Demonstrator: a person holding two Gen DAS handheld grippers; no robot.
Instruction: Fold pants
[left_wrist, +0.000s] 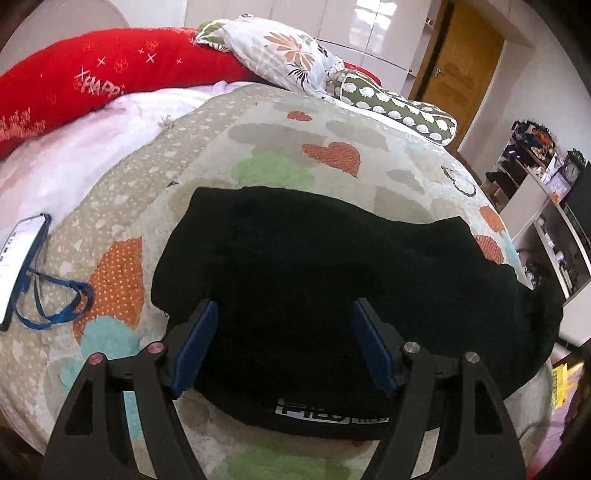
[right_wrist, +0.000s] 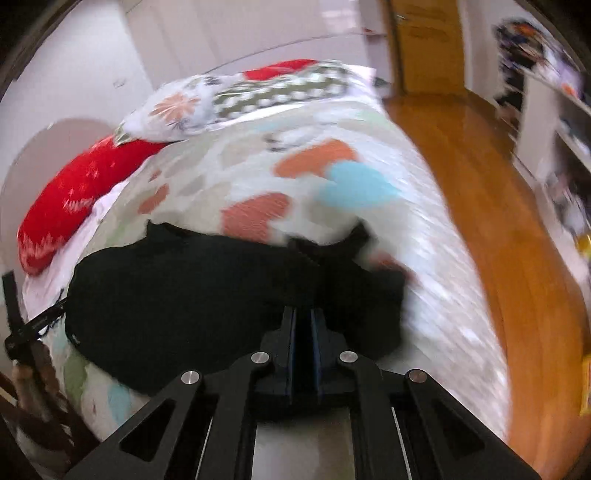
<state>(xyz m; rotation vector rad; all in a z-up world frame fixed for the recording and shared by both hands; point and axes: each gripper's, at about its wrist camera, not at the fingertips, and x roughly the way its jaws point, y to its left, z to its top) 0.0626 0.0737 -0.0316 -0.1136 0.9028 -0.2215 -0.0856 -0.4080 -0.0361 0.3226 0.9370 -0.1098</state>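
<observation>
The black pants (left_wrist: 332, 266) lie bunched on the heart-patterned bed cover (left_wrist: 266, 147), spreading toward twelve o'clock from both tools. The left gripper (left_wrist: 284, 343) hovers over them with jaws spread wide, nothing pinched. The right gripper (right_wrist: 303, 328) has its jaws nearly together over the pants' near edge; whether cloth is caught, I cannot tell.

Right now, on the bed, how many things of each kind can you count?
Pants: 1, the black pants
Pillows: 3, the red pillow, the floral pillow, the green patterned pillow
Phones: 1, the phone with a blue strap
Total: 5
</observation>
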